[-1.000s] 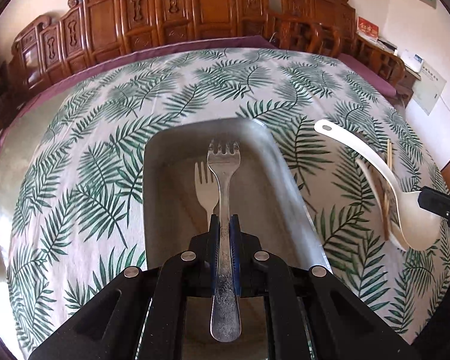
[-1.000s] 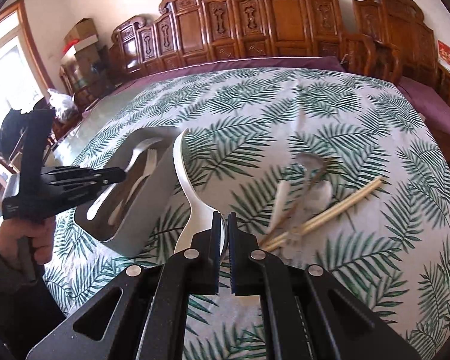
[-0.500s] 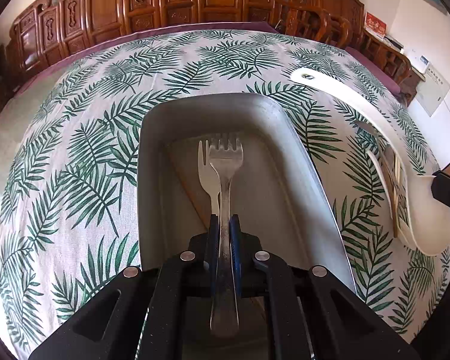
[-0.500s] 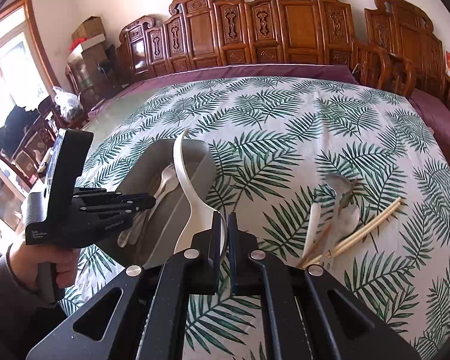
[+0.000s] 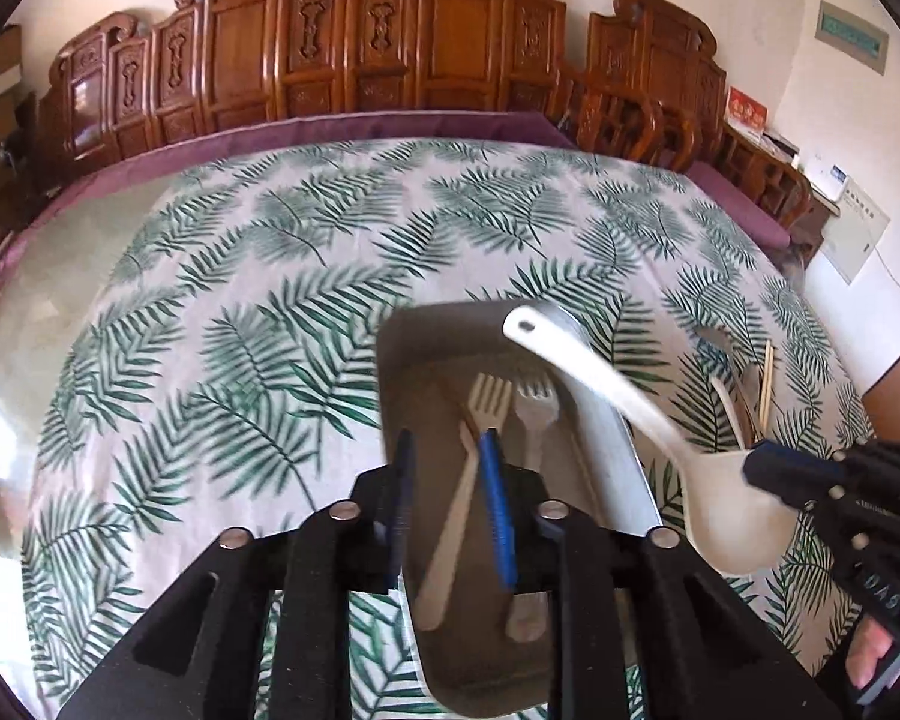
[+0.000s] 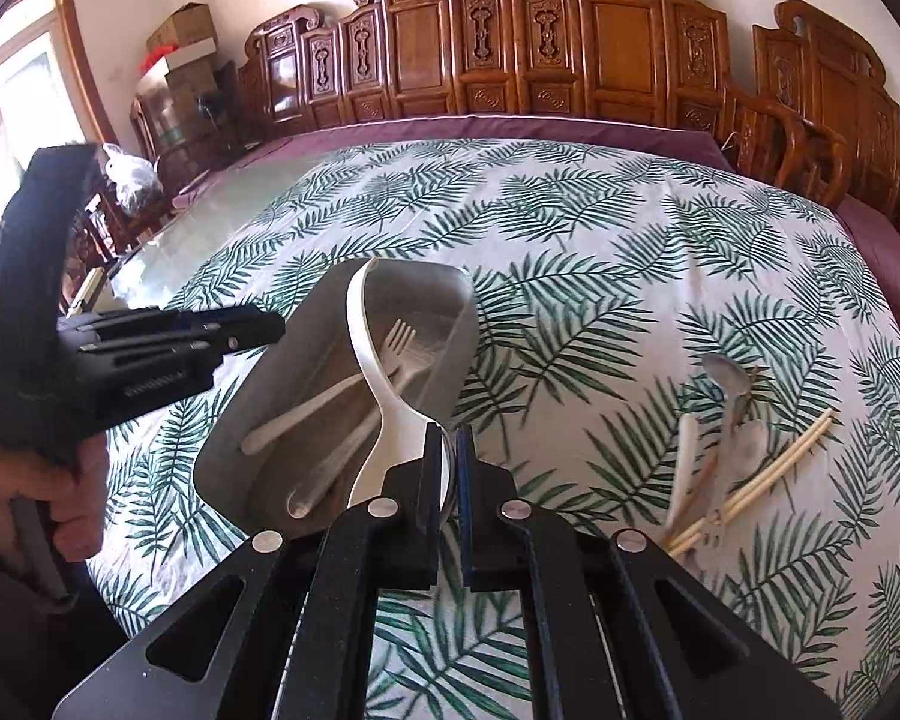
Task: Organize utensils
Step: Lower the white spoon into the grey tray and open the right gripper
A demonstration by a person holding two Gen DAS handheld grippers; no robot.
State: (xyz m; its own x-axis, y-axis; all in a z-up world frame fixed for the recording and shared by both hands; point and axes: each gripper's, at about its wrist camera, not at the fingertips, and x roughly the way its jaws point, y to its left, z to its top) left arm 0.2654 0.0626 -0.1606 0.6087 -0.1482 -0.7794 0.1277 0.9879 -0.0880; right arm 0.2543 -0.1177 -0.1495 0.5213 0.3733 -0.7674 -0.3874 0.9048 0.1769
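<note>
A grey tray (image 5: 426, 336) (image 6: 234, 420) lies on the palm-leaf tablecloth. In it lie a cream fork (image 5: 459, 480) (image 6: 330, 396) and a metal fork (image 5: 534, 420). My left gripper (image 5: 447, 450) is open and empty above the tray's near left side; it also shows in the right wrist view (image 6: 258, 324). My right gripper (image 6: 448, 456) is shut on the bowl of a large white spoon (image 6: 369, 360) (image 5: 636, 414), whose handle reaches over the tray. The right gripper shows at the right edge of the left wrist view (image 5: 762, 471).
A heap of utensils lies right of the tray: chopsticks (image 6: 762, 474) (image 5: 767, 384), a metal spoon (image 6: 729, 378) and a white utensil (image 6: 684, 462). Carved wooden chairs (image 6: 570, 54) ring the far table edge. A hand (image 6: 60, 498) holds the left gripper.
My left gripper has opened and let the metal fork drop into the tray beside the cream fork, then drawn back to the left. My right gripper has carried the white spoon over the tray.
</note>
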